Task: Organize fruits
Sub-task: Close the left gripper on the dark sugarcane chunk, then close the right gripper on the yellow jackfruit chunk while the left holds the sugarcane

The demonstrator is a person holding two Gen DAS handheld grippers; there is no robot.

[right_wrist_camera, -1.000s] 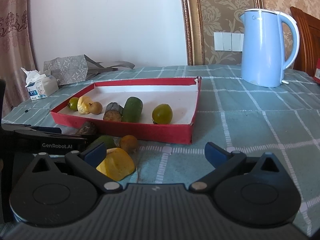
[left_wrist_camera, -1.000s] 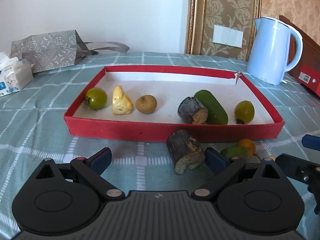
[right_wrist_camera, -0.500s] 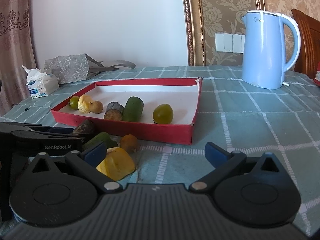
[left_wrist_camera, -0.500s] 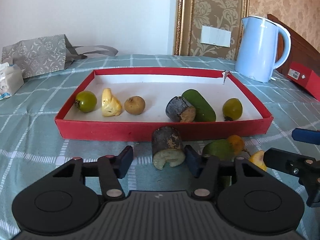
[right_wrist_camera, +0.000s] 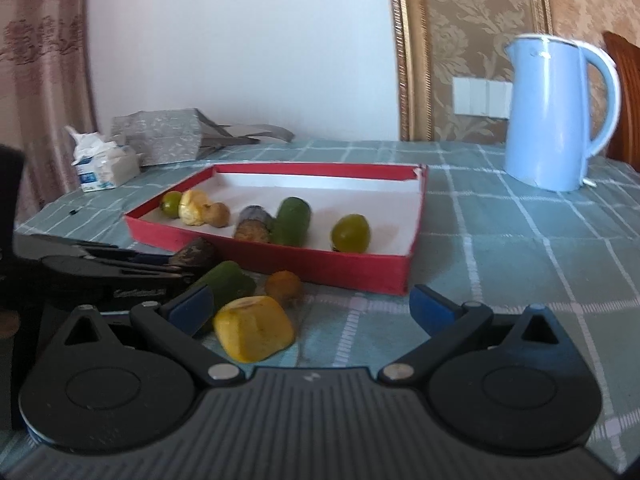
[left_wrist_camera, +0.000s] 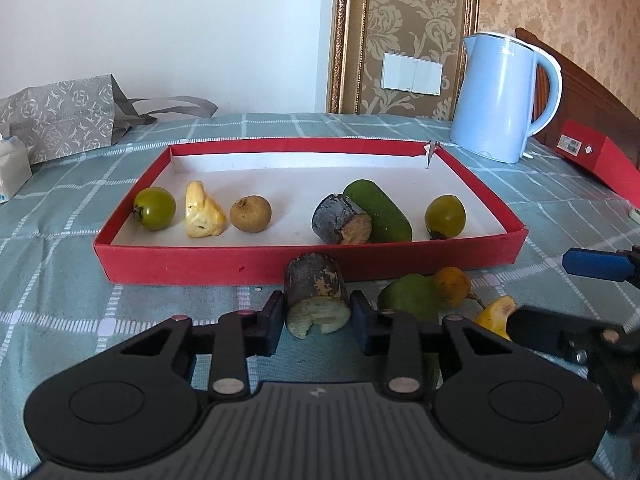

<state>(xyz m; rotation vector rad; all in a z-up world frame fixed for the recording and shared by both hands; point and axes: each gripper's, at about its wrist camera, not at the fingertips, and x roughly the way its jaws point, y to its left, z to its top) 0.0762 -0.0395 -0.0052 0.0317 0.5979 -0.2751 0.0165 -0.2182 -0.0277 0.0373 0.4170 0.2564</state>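
Inside the shallow red cardboard tray (left_wrist_camera: 248,266) six fruits already lay; four waited just outside its near wall. The left gripper (left_wrist_camera: 316,322) was closing on the dark-skinned cut stub (left_wrist_camera: 314,294) there; the right gripper (right_wrist_camera: 310,310) stood open beside the yellow chunk (right_wrist_camera: 254,332).

No legible text; left gripper (right_wrist_camera: 176,266) lettering blurred

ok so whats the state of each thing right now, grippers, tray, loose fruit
left gripper: jaws closing on the dark stub, pads at its sides
dark stub: on the cloth, outside the tray
right gripper: open, holding nothing
yellow piece: on the cloth, by the right gripper's left finger
red tray: open, six pieces inside
green fruit: loose on the cloth
orange fruit: loose on the cloth
kettle: upright
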